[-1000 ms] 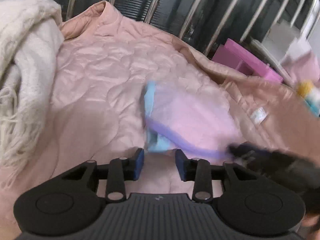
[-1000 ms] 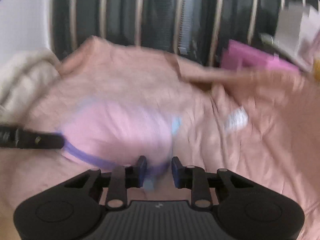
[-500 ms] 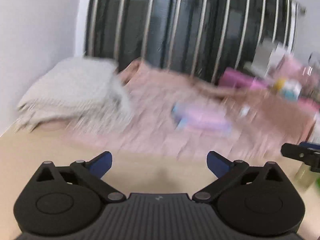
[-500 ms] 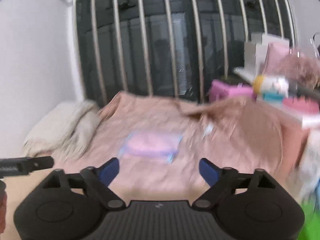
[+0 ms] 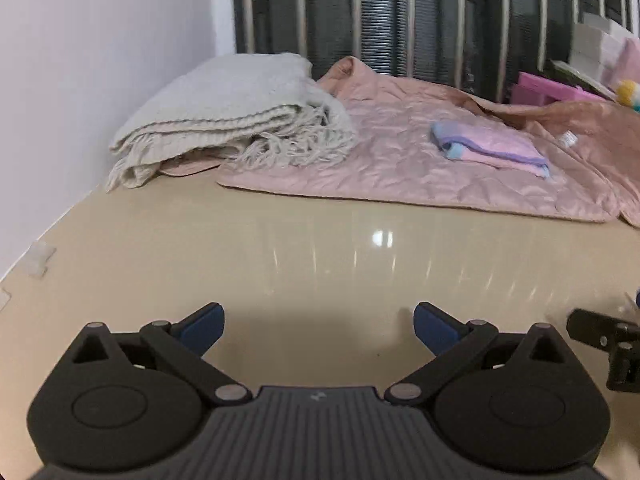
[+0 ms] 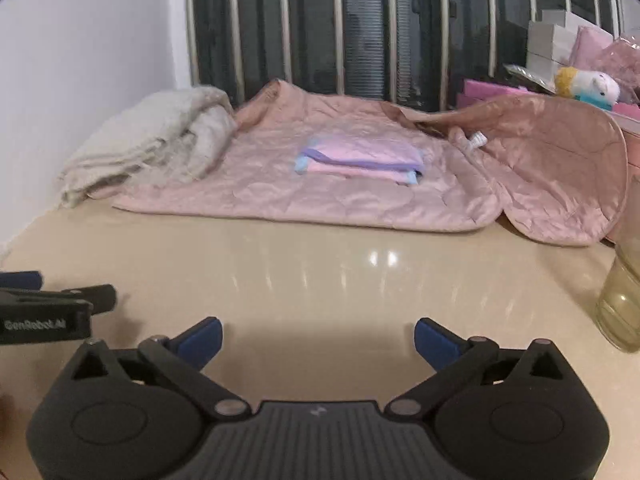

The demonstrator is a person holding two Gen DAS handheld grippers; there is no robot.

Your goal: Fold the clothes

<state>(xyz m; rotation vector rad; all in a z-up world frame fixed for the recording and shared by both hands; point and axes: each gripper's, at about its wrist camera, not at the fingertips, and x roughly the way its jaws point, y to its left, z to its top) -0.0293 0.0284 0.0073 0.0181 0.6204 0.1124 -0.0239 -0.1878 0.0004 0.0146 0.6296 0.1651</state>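
folded pink garment [image 6: 360, 158] on pink quilt [image 6: 320, 196], well ahead of both, long axis crosswise | left gripper [image 5: 318, 326] fingers wide apart, empty | right gripper [image 6: 318, 338] just opened, empty, looks more squarely lined up | bare tabletop [image 6: 320, 280] between

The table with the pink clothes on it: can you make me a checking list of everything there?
Surface: glossy beige tabletop, bare in front.
Job's things: folded pink garment with purple and blue trim lying on a quilted pink jacket.
Clutter: cream fringed knitted blanket at left; glass jar at right; yellow-and-white plush toy and pink boxes behind.
Grippers: left tongs and right tongs open, just widened, nothing between them.
Cables: nothing seen.
Surroundings: white wall, barred dark window.
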